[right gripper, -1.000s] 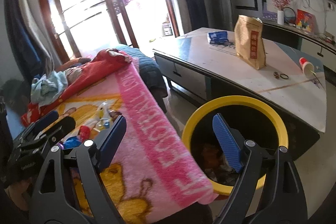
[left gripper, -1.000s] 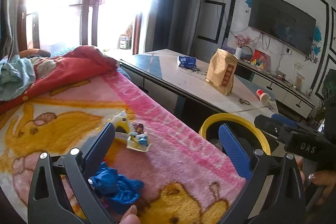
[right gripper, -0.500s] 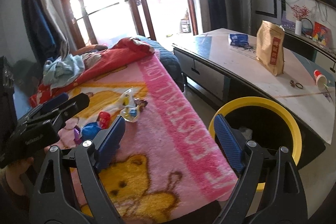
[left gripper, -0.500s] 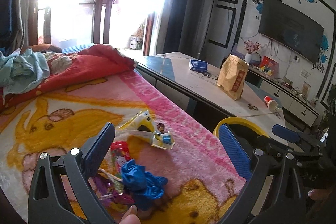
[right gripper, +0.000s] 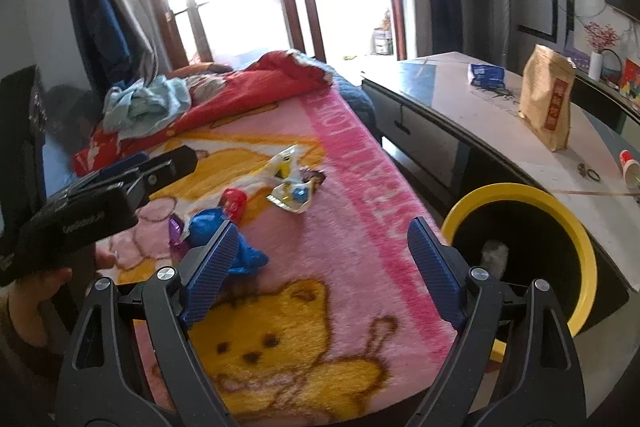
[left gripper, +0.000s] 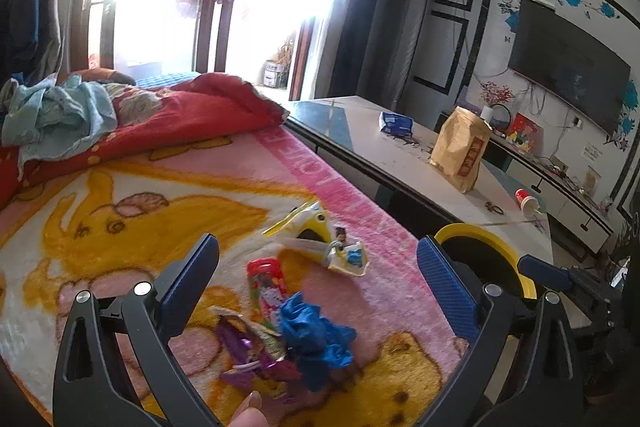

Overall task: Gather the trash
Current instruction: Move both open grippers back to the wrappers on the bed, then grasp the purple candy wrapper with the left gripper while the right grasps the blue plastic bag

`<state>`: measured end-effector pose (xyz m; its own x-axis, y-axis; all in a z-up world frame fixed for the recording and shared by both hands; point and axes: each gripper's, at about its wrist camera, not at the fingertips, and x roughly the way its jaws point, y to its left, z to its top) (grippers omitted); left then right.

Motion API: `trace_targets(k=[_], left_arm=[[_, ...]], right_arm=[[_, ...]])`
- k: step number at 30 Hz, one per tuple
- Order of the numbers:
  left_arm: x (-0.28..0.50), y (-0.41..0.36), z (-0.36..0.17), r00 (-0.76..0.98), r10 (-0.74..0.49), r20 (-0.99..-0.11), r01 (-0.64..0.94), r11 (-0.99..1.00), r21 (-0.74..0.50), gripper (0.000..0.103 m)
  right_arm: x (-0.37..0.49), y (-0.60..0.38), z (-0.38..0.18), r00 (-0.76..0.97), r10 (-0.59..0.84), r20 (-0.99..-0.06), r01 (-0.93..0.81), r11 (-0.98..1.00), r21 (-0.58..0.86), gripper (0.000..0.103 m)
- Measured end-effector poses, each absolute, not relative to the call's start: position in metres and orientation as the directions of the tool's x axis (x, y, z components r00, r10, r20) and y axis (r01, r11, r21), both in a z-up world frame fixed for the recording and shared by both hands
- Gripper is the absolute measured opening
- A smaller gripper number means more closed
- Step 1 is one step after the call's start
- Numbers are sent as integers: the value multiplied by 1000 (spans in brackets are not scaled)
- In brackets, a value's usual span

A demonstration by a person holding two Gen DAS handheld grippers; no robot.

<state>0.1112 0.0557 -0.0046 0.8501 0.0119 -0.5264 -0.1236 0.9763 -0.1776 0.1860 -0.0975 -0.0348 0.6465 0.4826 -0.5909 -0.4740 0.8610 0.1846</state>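
Both my left gripper (left gripper: 318, 287) and right gripper (right gripper: 318, 265) are wide and empty; I should pinch the blue bag (left gripper: 316, 335) firmly, then carry it to the bin (right gripper: 576, 223).

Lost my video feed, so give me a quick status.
Both grippers, left and right, open, empty. Wrappers, blue wad loose on blanket. Yellow bin beside bed, path clear.

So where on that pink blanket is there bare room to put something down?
The pink blanket is bare along its lettered edge toward the yellow-rimmed bin, and over the bear print between the open right tool. It is crowded further in, where the blue wad, purple wrapper, red packet and yellow-white wrappers cluster.
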Motion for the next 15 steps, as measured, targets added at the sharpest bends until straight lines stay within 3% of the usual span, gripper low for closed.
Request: trace_targets(k=[15], left_arm=[[94, 113, -31, 798, 62, -599, -223, 954, -198, 96]], right_arm=[[174, -55, -50, 587, 518, -622, -580, 805, 123, 78]])
